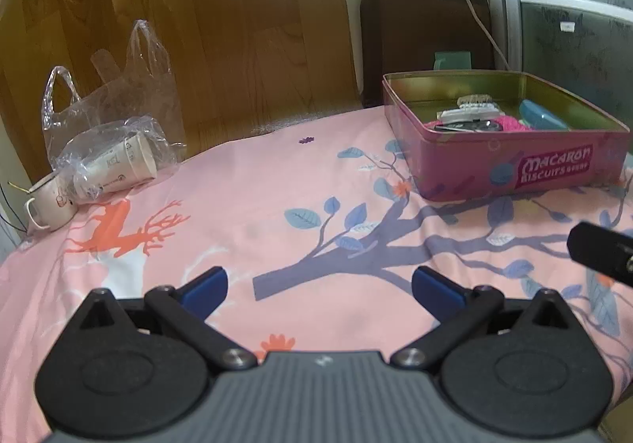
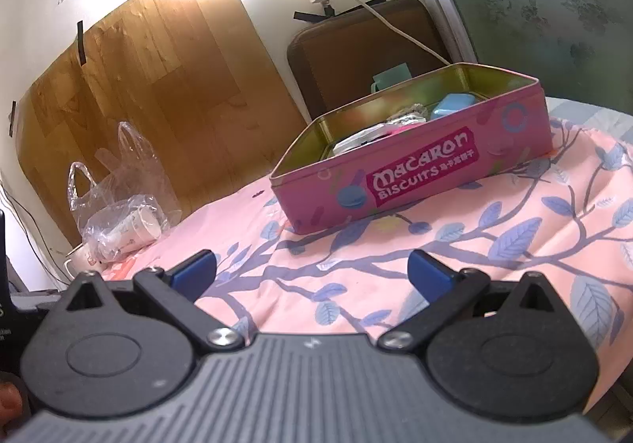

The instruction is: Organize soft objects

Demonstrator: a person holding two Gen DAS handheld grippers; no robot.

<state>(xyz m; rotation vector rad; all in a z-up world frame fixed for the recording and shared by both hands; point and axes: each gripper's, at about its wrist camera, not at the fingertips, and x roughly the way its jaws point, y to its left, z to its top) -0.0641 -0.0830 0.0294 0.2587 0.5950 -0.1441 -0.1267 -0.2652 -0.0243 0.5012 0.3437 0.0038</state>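
— Now, item one: my grippers?
— Left gripper (image 1: 319, 286) and right gripper (image 2: 311, 272), jaws wide apart, nothing between them.
— Item two?
— Pink biscuit tin (image 1: 510, 162), on the floral sheet (image 1: 257, 205), soft pink thing (image 1: 510, 123) inside.

My two wrist cameras look low across the pink bedsheet (image 1: 245, 181); both share the biscuit tin (image 2: 415, 173), mine on the right nearer.
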